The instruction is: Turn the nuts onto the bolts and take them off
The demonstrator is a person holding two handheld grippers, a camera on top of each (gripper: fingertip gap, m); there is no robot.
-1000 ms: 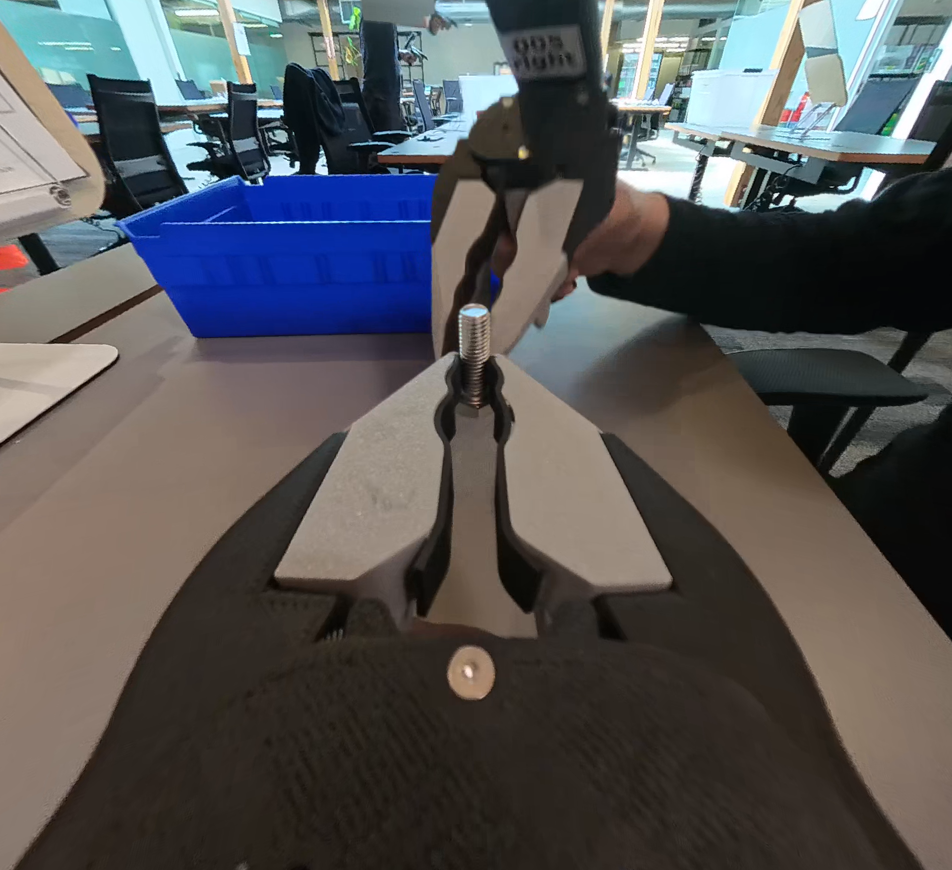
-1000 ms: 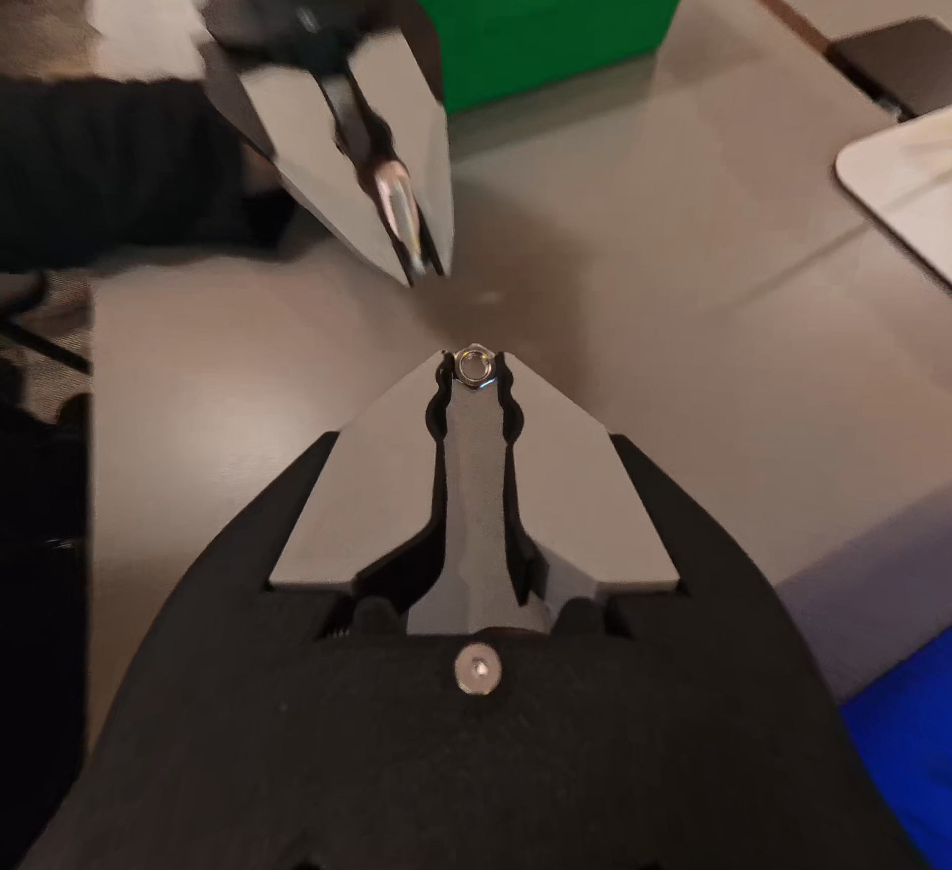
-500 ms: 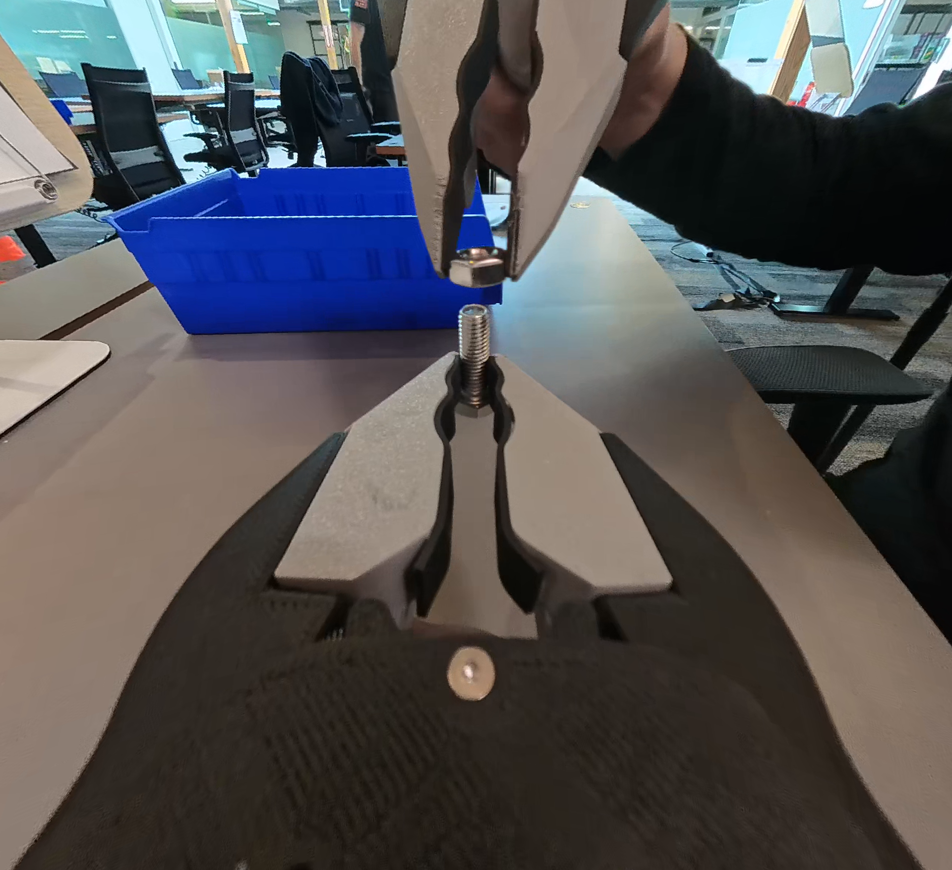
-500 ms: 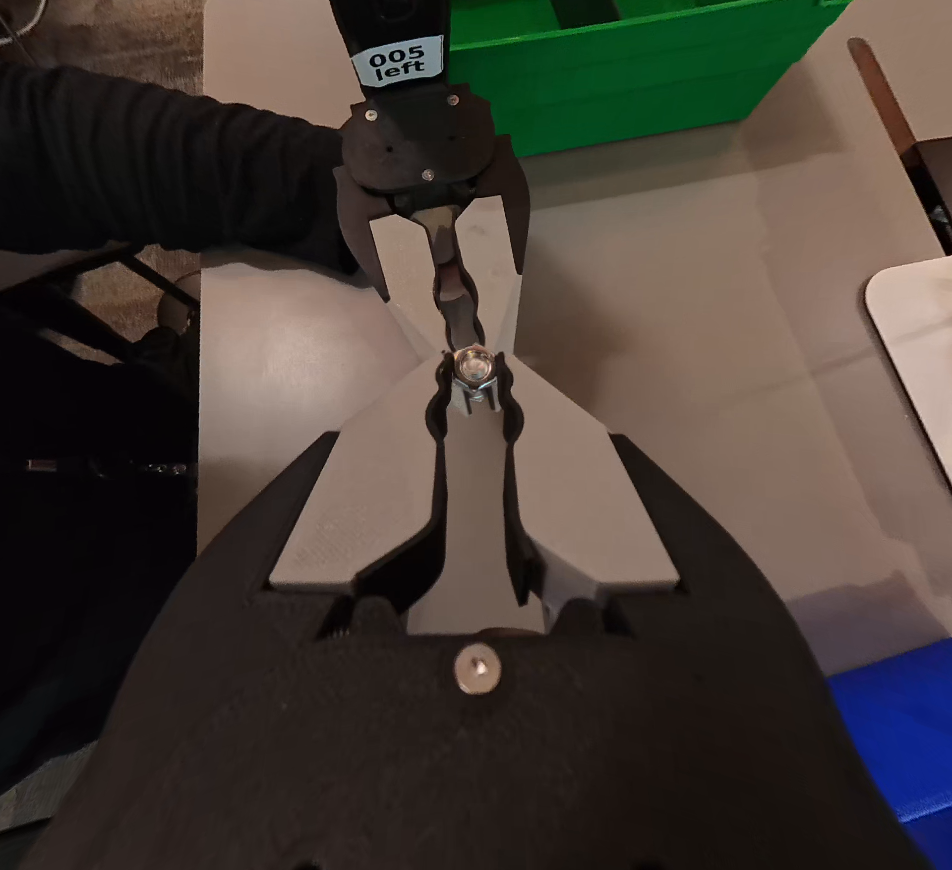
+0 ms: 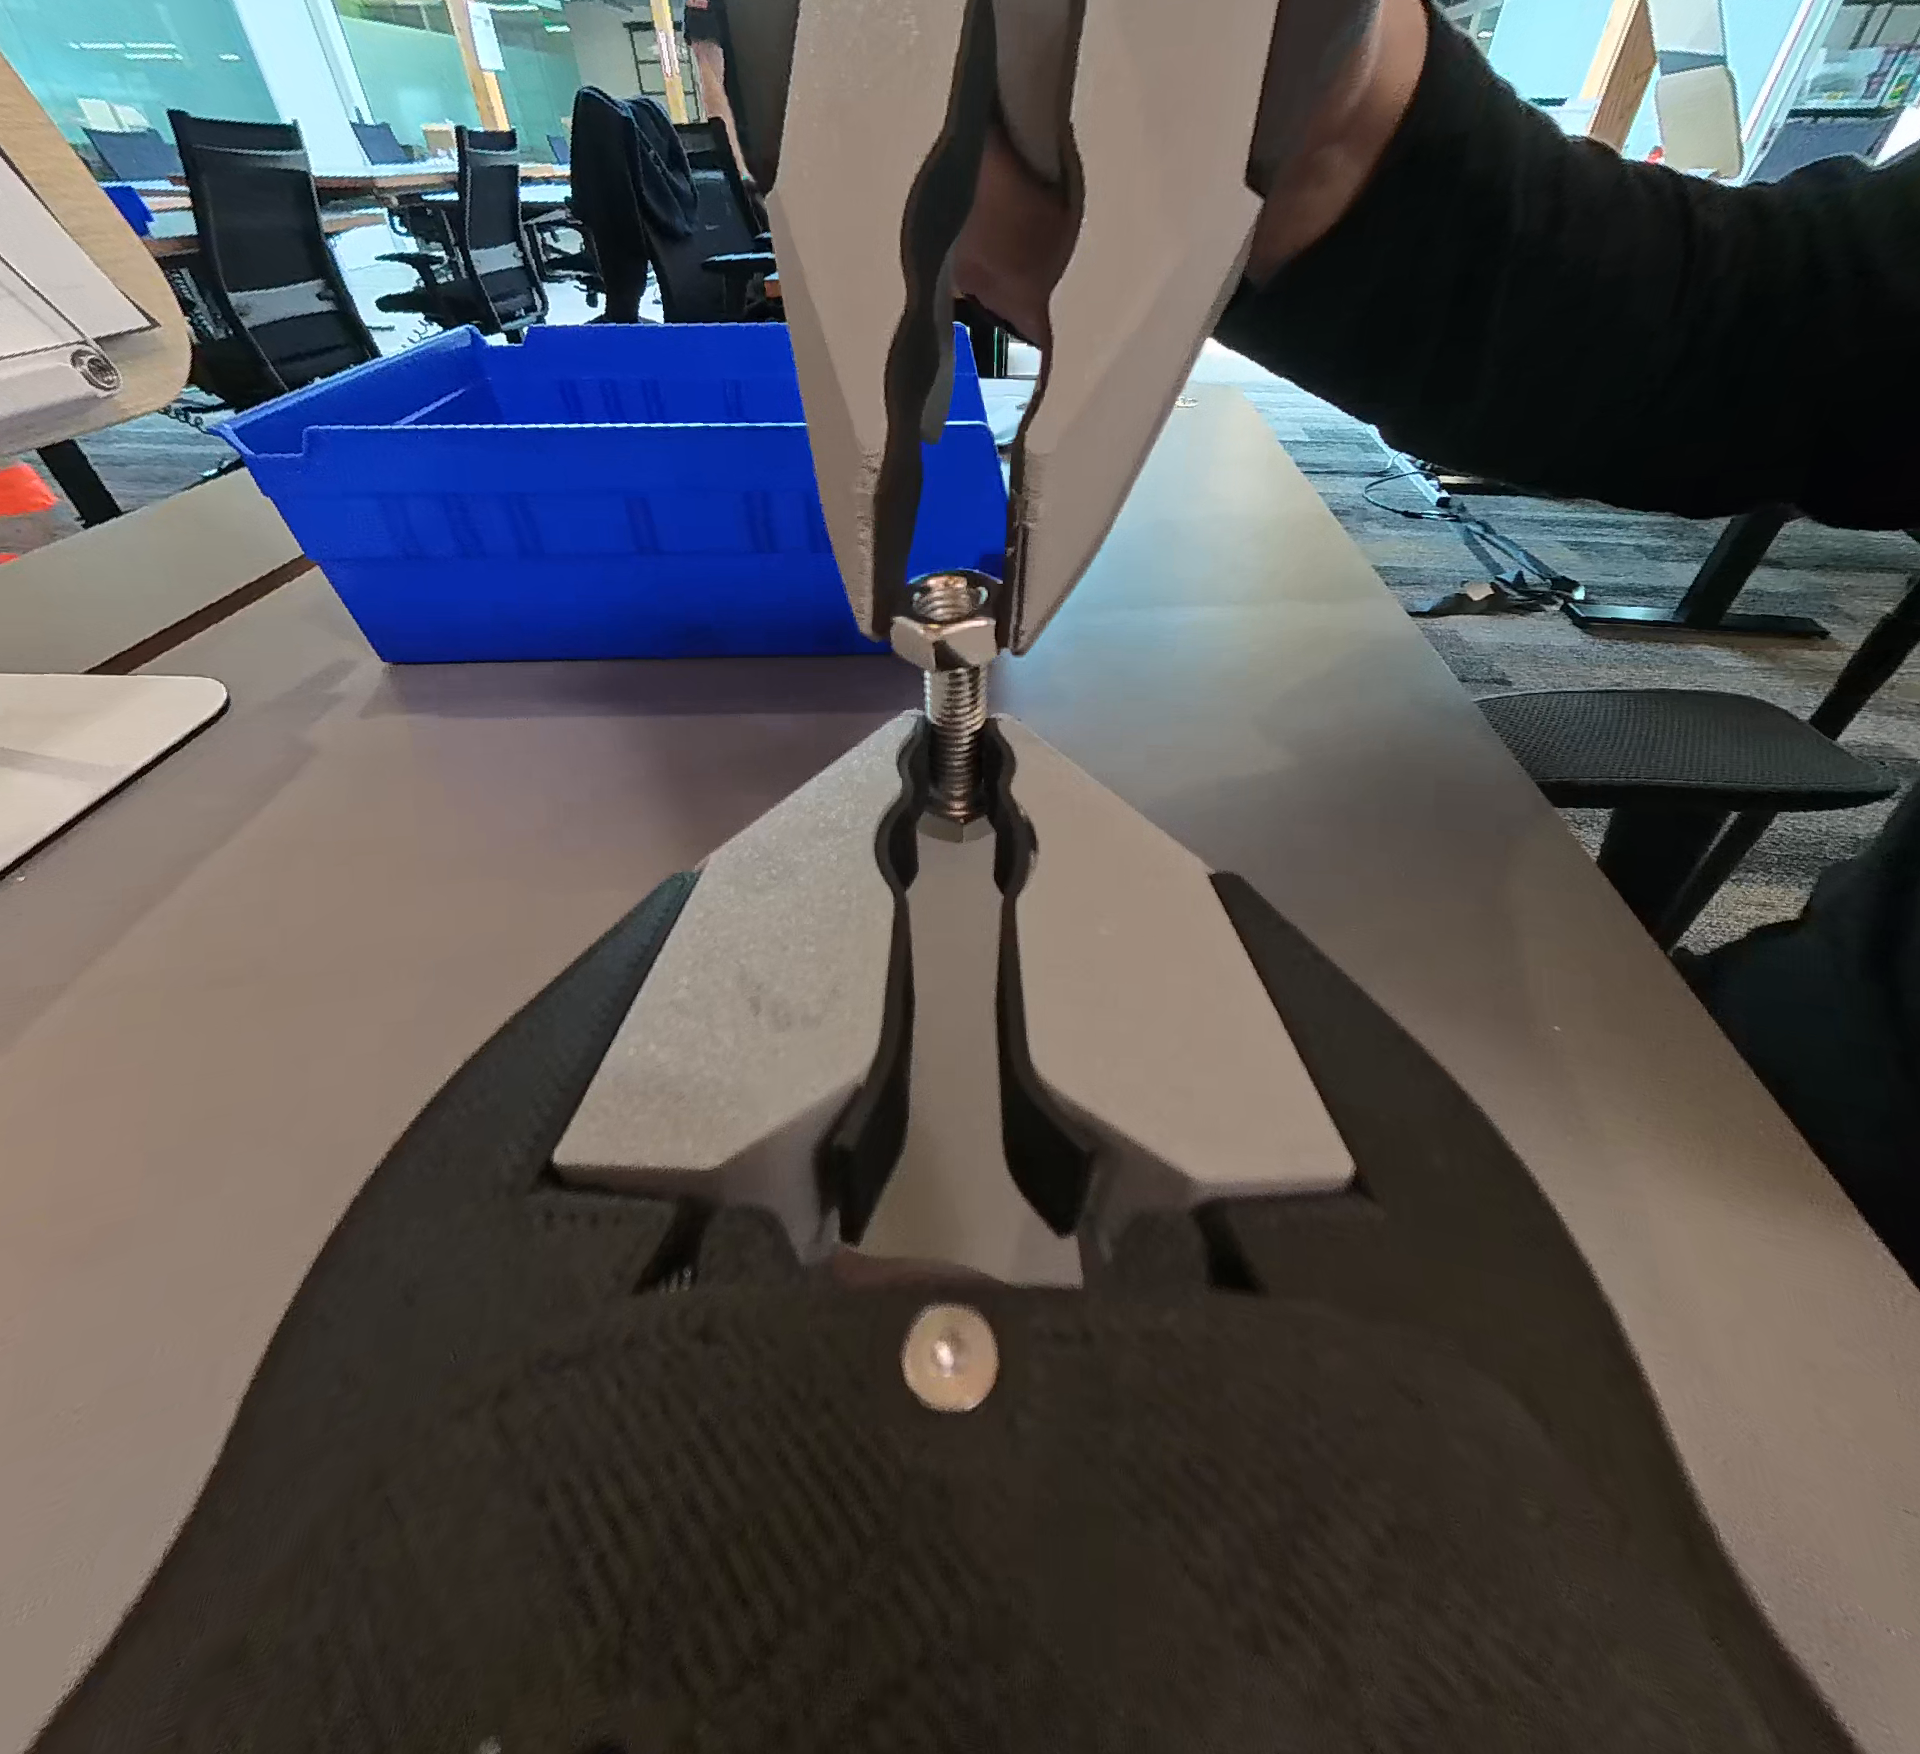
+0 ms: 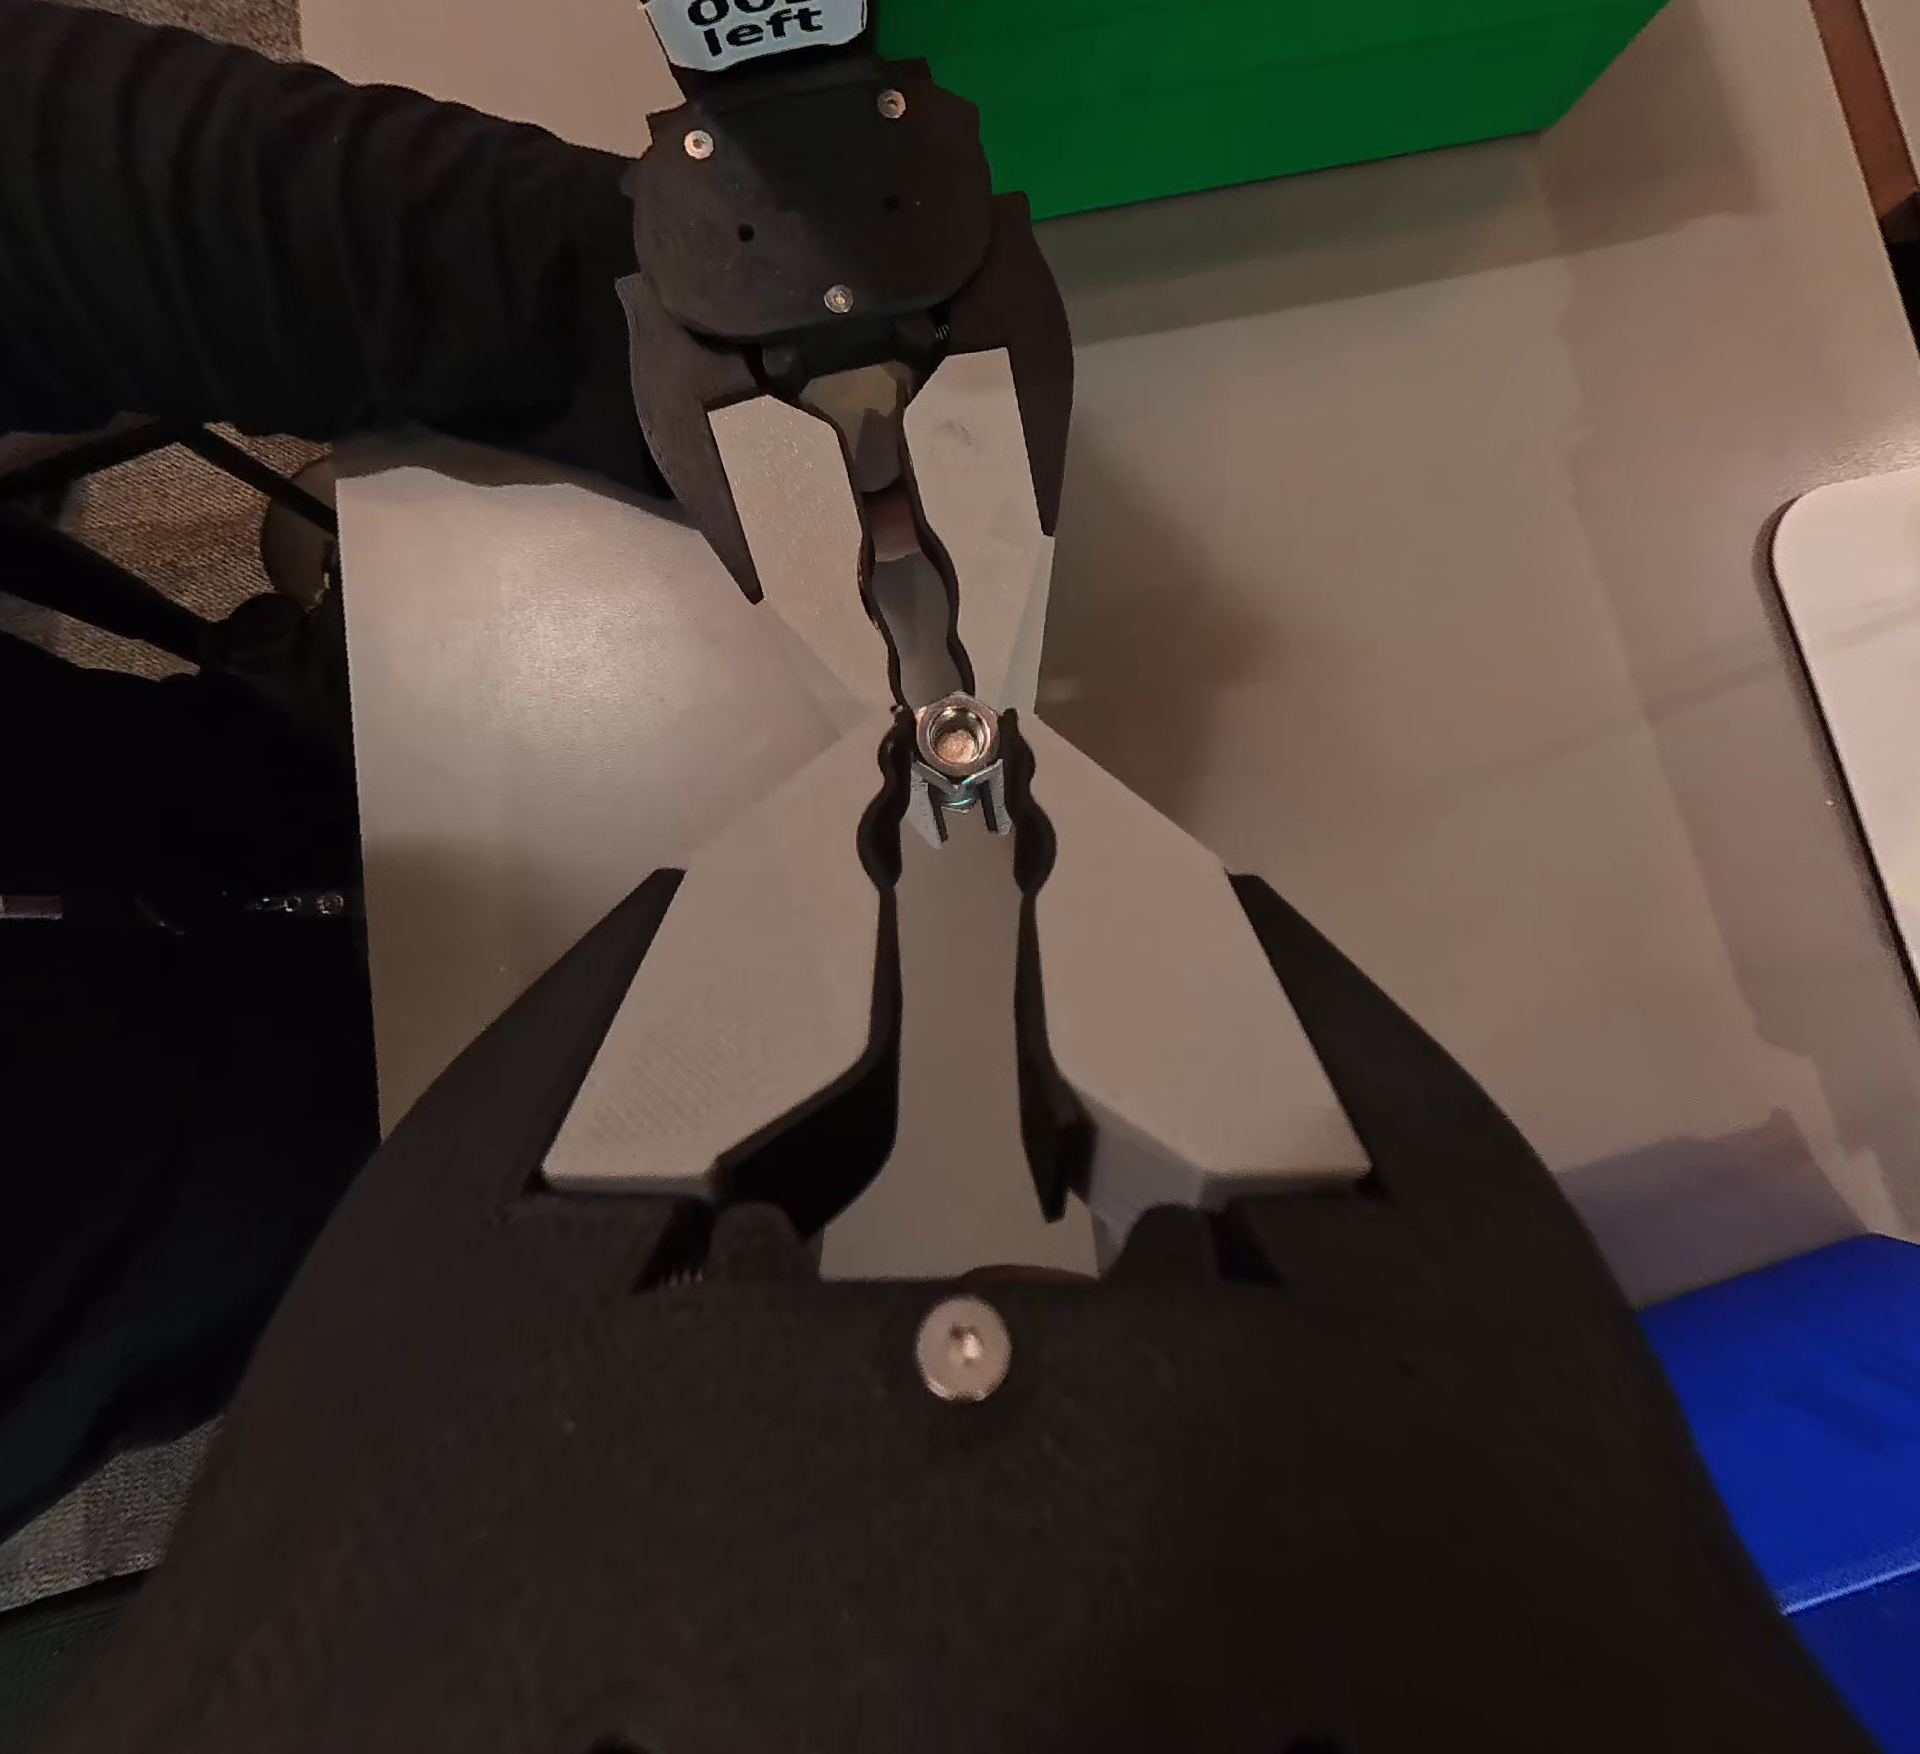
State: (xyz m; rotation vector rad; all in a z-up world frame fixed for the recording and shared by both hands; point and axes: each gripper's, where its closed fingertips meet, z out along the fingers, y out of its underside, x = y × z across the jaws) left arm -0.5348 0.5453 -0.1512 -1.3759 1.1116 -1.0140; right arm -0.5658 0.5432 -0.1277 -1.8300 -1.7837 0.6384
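The left gripper (image 5: 954, 785) clenches the bolt (image 5: 952, 738) upright above the table (image 5: 416, 873), threads up. The right gripper (image 5: 948, 624) grasps the nut (image 5: 943, 636) on its tip. A blue bin (image 5: 582, 499) stands behind.

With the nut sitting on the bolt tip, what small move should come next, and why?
Probably a twist of the right gripper to start the thread. It is shut on the nut, which sits level on the tip of the bolt, with the tip showing through its hole. The left gripper clamps the bolt upright near its head, so it should resist the turn. How many threads have caught cannot be told.
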